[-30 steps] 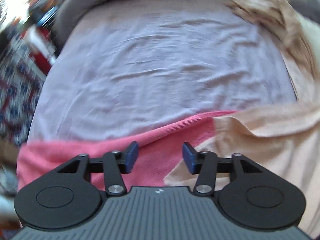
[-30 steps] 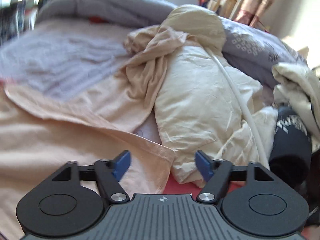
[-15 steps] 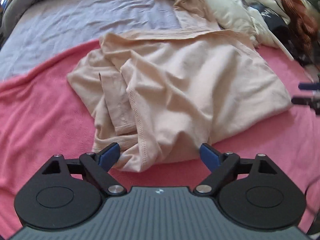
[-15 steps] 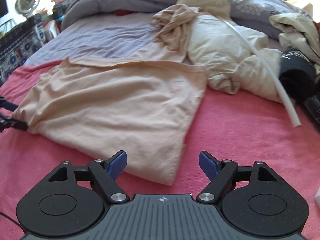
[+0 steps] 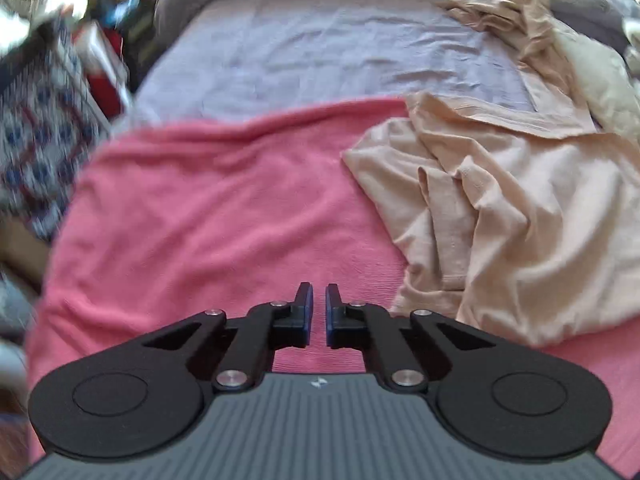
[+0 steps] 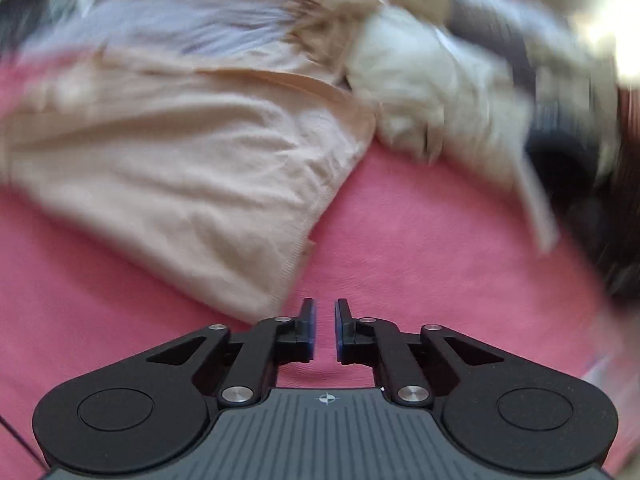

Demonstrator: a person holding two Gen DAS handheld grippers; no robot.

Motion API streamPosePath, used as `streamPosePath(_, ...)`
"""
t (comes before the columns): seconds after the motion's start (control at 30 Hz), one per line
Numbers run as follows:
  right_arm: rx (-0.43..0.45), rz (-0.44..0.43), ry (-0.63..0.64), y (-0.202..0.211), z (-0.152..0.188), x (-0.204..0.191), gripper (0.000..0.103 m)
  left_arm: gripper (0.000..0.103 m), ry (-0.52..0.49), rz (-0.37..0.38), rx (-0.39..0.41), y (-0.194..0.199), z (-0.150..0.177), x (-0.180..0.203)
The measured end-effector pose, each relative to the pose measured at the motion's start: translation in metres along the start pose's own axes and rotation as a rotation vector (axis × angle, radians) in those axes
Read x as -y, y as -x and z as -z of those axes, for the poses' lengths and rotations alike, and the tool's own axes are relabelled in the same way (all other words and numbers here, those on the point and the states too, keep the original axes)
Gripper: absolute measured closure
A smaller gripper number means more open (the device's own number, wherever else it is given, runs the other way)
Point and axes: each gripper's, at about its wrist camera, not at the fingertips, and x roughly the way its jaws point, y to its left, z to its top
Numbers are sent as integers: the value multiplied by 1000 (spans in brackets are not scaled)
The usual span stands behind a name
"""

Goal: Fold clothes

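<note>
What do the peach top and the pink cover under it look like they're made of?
Peach top: looks like thin, soft knit jersey, matte; it crumples in loose folds and shows a stitched hem. Pink cover: seems a thicker, fuzzy fleece or terry, matte, with a fine nubby ribbed texture. The exact fibre cannot be told.

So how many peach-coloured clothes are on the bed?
2: a spread shirt on the pink blanket, a crumpled garment farther back on the lilac sheet. More may hide in the cream pile.

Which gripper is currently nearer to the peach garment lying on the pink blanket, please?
Right. The right gripper, jaws just closing on nothing, sits beside the hem corner of the peach garment; the left gripper stands farther from its edge.
</note>
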Motion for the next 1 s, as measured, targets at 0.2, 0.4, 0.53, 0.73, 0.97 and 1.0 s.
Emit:
streamPosePath(0.2, 366, 149, 773, 33, 36, -92, 30, 25, -858, 16, 195, 41, 57, 100)
streamPosePath(0.4, 540, 256, 975, -6, 40, -117, 31, 21, -1378, -196, 362, -11, 99, 153)
streamPosePath(0.53, 494, 316, 957, -22, 24, -105, 33, 5, -1355, -225, 389, -23, 78, 149)
streamPosePath(0.73, 406, 230, 934, -44, 28, -100, 92, 9, -1149, -168, 353, -38, 51, 136)
streamPosePath(0.97, 434, 295, 866, -43, 26, -101, 95, 95, -1241, -205, 395, -38, 94, 150)
streamPosePath(1.0, 445, 300, 843, -38, 24, -97, 95, 95, -1192, -189, 387, -35, 89, 149)
